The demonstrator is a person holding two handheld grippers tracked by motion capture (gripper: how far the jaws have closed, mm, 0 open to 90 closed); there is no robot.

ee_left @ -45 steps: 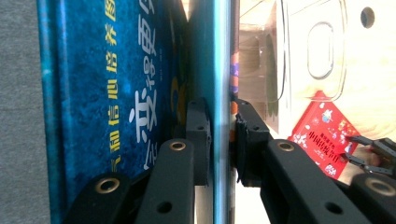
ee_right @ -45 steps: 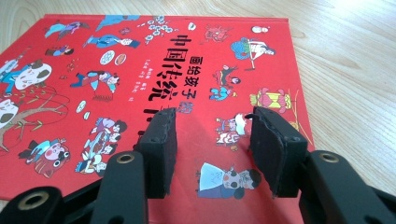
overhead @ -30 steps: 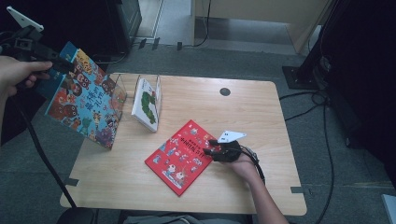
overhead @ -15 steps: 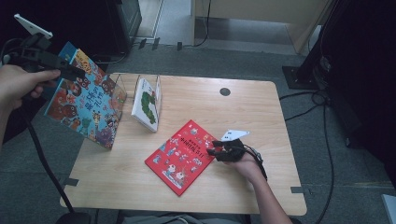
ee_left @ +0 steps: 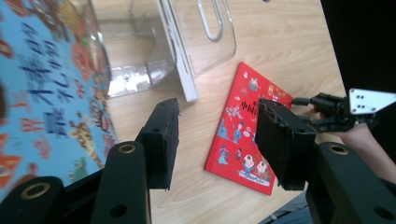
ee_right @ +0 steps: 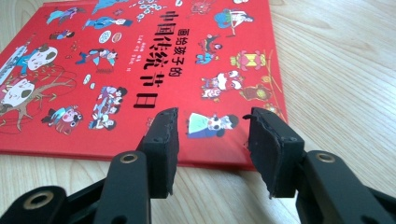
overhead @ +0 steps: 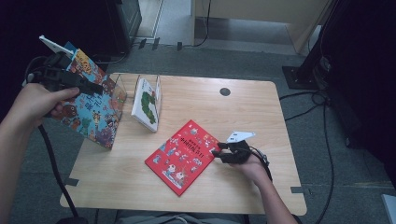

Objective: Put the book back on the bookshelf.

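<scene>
L gripper [overhead: 95,88] moved in toward blue book [overhead: 88,112] leaning at clear stand [overhead: 119,91]; jaws just opened, empty. R gripper [overhead: 215,153] open at red book [overhead: 183,155] edge, flat on wood table [overhead: 261,116]; grey floor.

Left gripper [overhead: 95,88]: black body, two thick black jaws faced with rough, matte foam-like pads [ee_left: 163,135]. Each jaw arm has a brass-ringed hole near the pad; a further ringed hole sits lower on the left arm. A white three-cornered plate stands on top at the far left. A black cable hangs from it toward the near edge.

Right gripper [overhead: 215,153]: same black build, same brass-ringed holes and worn pads [ee_right: 164,140]. Its white three-cornered plate carries small dark dots. A thin black cable loops beside the wrist.

Both forearms bare; no sleeves visible.
</scene>
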